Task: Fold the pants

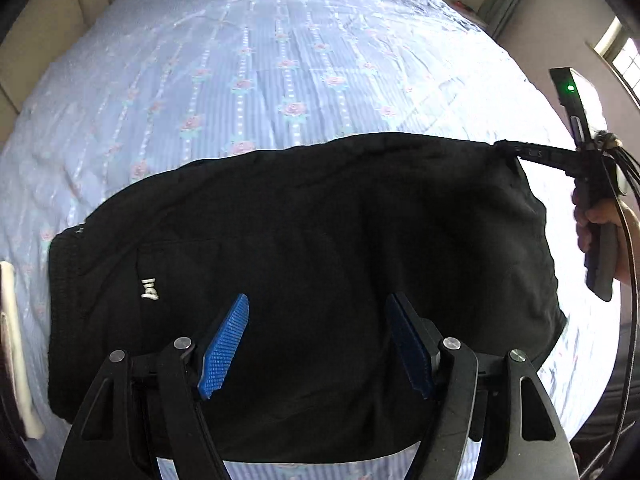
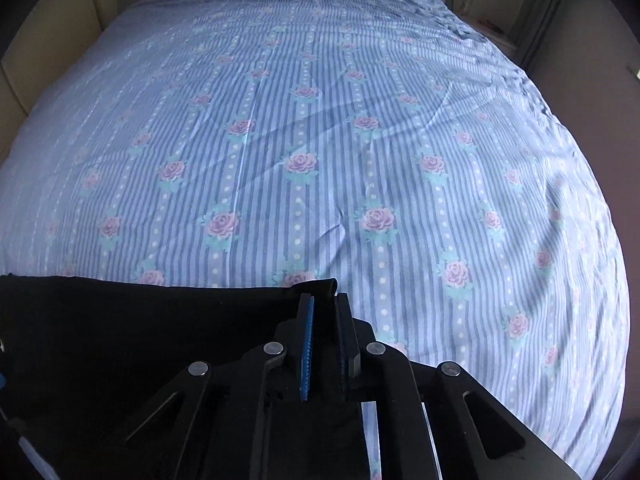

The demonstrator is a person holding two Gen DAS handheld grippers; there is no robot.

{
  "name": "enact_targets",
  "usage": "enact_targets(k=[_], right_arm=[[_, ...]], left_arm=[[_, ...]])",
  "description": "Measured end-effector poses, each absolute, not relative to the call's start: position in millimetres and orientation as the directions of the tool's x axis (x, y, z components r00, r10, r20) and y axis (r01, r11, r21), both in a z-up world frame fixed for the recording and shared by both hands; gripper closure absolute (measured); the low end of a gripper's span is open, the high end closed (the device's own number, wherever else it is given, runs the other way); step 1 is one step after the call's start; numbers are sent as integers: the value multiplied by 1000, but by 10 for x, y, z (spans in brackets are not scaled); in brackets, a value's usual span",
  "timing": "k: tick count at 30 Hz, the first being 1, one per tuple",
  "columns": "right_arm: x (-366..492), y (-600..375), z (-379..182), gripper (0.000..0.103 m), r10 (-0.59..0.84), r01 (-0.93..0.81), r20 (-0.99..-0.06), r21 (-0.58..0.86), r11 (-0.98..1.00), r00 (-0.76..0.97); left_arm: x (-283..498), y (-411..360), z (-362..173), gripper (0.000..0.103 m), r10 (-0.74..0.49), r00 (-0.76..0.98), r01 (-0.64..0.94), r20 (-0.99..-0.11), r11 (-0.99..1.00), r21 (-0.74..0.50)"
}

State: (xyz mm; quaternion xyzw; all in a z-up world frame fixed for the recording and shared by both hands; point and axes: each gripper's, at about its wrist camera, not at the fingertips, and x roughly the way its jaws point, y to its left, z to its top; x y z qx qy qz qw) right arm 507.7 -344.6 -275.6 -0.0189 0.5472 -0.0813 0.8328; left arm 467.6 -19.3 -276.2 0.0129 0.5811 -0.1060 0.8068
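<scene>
Black fabric pants (image 1: 304,264) with a small white logo (image 1: 149,289) lie folded across the near edge of the bed, on its blue striped bedsheet printed with pink roses (image 2: 320,140). My left gripper (image 1: 318,346) hovers above the dark cloth, its blue ribbed fingers (image 1: 224,346) spread wide and holding nothing. My right gripper (image 2: 325,344) has its fingers drawn narrow, pinching the far corner of the pants; from the left wrist view I see that corner pulled taut toward the bed's right edge, with the operator's hand (image 1: 600,224) around the black handle. The elasticated waistband (image 1: 64,280) lies toward the bed's left edge.
</scene>
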Motion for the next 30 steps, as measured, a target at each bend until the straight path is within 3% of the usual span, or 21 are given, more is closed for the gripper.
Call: enact_targets(k=[1,3,11,18,26,30], right_arm=[[5040,-3399,-2731,87,-175,113,-904,-142,983,389],[4972,-3435,-2640,52,-215,149,-905,-171,974,367],[3834,-3375,-1916,33,-215,314,-867,-71,947,450],[2800,-2475,-2088,33,-92,209,-946,-27,978,312],[2524,-1557,-2300,33,72,105,-984,89,990,162],[2562,-1279,-2237,33,52,74,-986,64,995,157]], left_arm=[[4658,-164,-2752,32,-149,305,183,-941,978,-95],[4615,-91,-2720,32,-137,318,179,-938,980,-83],[4154,498,-2417,32,-86,421,72,-903,995,-62],[3487,1222,-2460,22,-73,383,-156,-921,977,-142],[3288,1994,-2918,17,-265,322,-368,-909,850,-378],[3404,2178,-3151,17,-341,333,-418,-879,782,-462]])
